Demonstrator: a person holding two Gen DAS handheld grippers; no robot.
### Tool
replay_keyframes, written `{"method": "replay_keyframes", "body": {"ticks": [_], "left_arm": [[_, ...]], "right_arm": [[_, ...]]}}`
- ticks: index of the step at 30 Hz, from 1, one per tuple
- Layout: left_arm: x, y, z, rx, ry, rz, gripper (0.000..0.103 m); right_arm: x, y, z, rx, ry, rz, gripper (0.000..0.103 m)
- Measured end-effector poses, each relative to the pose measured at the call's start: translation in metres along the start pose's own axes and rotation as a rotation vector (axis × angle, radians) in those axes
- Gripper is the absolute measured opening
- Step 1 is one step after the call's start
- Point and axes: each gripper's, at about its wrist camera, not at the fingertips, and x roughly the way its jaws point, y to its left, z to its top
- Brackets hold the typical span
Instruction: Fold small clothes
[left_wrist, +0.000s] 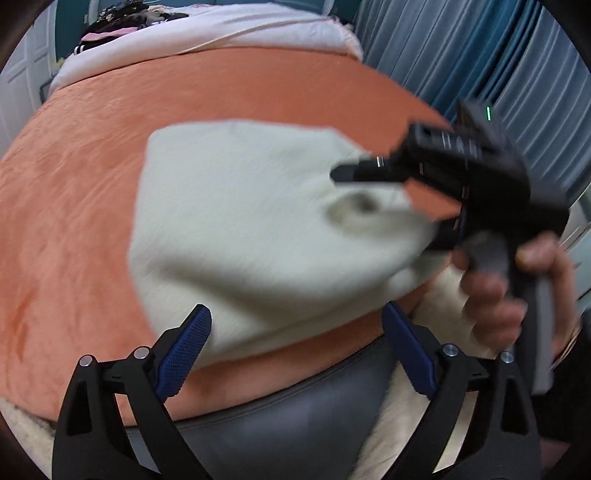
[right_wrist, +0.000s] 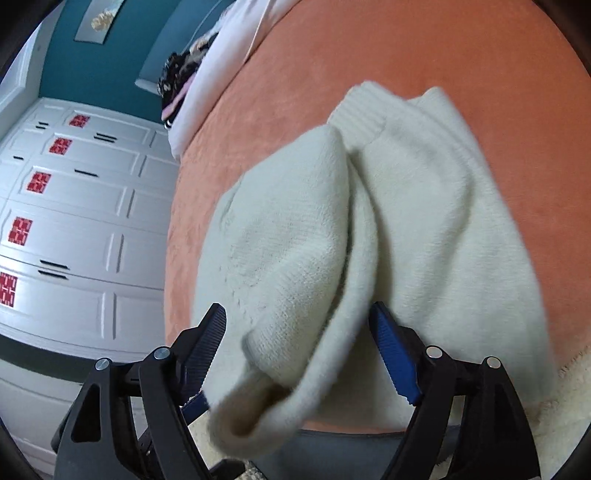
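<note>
Two sets of fingers stand wide apart with nothing pinched: the left gripper (left_wrist: 295, 354) hovers over the near edge of a fuzzy cream knit sweater (left_wrist: 236, 229) bunched on the orange plush bed (left_wrist: 74, 206), pitched steeply down. The right gripper (right_wrist: 299, 354), held in a hand (left_wrist: 517, 288), straddles a soft sleeve fold without pressing it.

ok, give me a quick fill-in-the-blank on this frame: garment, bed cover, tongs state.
1. The cream sweater lies on a bed cover coloured ____.
2. The left tongs have their blue pads standing ____, pressing on nothing.
3. The right tongs are also ____, with a sweater fold loose between the pads.
4. The wardrobe doors carry square stickers coloured ____.

Missing words: orange; open; open; red
</note>
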Motion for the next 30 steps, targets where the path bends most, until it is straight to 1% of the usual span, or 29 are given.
{"method": "replay_keyframes", "body": {"ticks": [1, 2, 3, 4, 5, 6, 7, 8, 9, 10, 11, 13, 14, 15, 16, 18, 20, 21, 23, 24, 25, 27, 28, 29, 30], "left_arm": [[0.004, 0.005, -0.008, 0.007, 0.018, 0.034, 0.091], [0.005, 0.008, -0.011, 0.013, 0.021, 0.06, 0.091], [0.004, 0.013, -0.011, 0.014, 0.012, 0.085, 0.091], [0.002, 0.017, -0.011, 0.003, 0.001, 0.096, 0.089], [0.002, 0.018, -0.007, -0.009, -0.007, 0.085, 0.08], [0.001, 0.022, -0.006, -0.02, -0.014, 0.079, 0.077], [0.001, 0.024, -0.004, -0.024, -0.022, 0.08, 0.07], [0.0, 0.023, -0.006, -0.02, -0.028, 0.083, 0.06], [0.003, 0.022, -0.006, -0.011, -0.024, 0.089, 0.055], [0.006, 0.021, -0.005, -0.002, -0.014, 0.093, 0.045], [0.011, 0.023, -0.005, -0.002, 0.0, 0.1, 0.04], [0.017, 0.025, -0.005, -0.007, 0.014, 0.11, 0.034], [0.019, 0.026, -0.006, -0.002, 0.017, 0.1, 0.033], [0.018, 0.025, -0.006, 0.007, 0.018, 0.1, 0.033], [0.018, 0.024, -0.006, 0.014, 0.02, 0.107, 0.032], [0.016, 0.025, -0.007, 0.012, 0.023, 0.11, 0.031], [0.016, 0.03, -0.006, -0.007, 0.031, 0.105, 0.031], [0.016, 0.032, -0.006, -0.012, 0.034, 0.106, 0.031], [0.015, 0.033, -0.007, -0.009, 0.038, 0.109, 0.031], [0.014, 0.034, -0.008, -0.003, 0.038, 0.107, 0.031], [0.013, 0.033, -0.009, 0.009, 0.038, 0.112, 0.031], [0.014, 0.031, -0.011, 0.033, 0.036, 0.122, 0.03], [0.015, 0.031, -0.01, 0.039, 0.036, 0.125, 0.03], [0.015, 0.03, -0.01, 0.039, 0.037, 0.124, 0.029], [0.014, 0.03, -0.01, 0.034, 0.037, 0.121, 0.029]], "right_arm": [[0.004, 0.008, 0.0, -0.022, 0.014, -0.015, 0.068], [0.007, 0.022, 0.0, -0.07, 0.014, -0.03, 0.043], [0.006, 0.035, 0.002, -0.127, -0.006, -0.056, 0.027], [-0.002, 0.05, 0.006, -0.186, -0.032, -0.053, 0.024], [-0.016, 0.061, 0.01, -0.213, -0.074, -0.002, 0.019], [-0.033, 0.07, 0.014, -0.234, -0.115, 0.056, 0.017], [-0.05, 0.078, 0.017, -0.258, -0.148, 0.1, 0.016], [-0.065, 0.083, 0.017, -0.284, -0.18, 0.124, 0.016], [-0.077, 0.083, 0.017, -0.312, -0.212, 0.123, 0.015], [-0.082, 0.076, 0.016, -0.326, -0.233, 0.107, 0.015], [-0.08, 0.059, 0.017, -0.308, -0.232, 0.071, 0.015], [-0.053, 0.004, 0.02, -0.195, -0.169, -0.069, 0.015], [-0.036, -0.025, 0.019, -0.133, -0.125, -0.136, 0.015], [-0.022, -0.05, 0.013, -0.077, -0.088, -0.162, 0.015], [-0.02, -0.06, 0.008, -0.045, -0.102, -0.118, 0.015], [-0.029, -0.06, 0.003, -0.002, -0.137, -0.057, 0.016], [-0.037, -0.053, 0.002, 0.006, -0.15, -0.019, 0.024], [-0.044, -0.049, -0.001, 0.005, -0.16, -0.025, 0.027], [-0.062, -0.039, -0.008, -0.045, -0.204, -0.08, 0.049], [-0.073, -0.033, -0.014, -0.091, -0.236, -0.119, 0.053], [-0.082, -0.027, -0.019, -0.142, -0.249, -0.142, 0.057], [-0.088, -0.012, -0.022, -0.227, -0.219, -0.139, 0.059], [-0.086, -0.008, -0.026, -0.257, -0.185, -0.127, 0.061], [-0.082, -0.008, -0.024, -0.281, -0.154, -0.123, 0.061], [-0.072, -0.006, -0.026, -0.306, -0.12, -0.141, 0.061]]}}
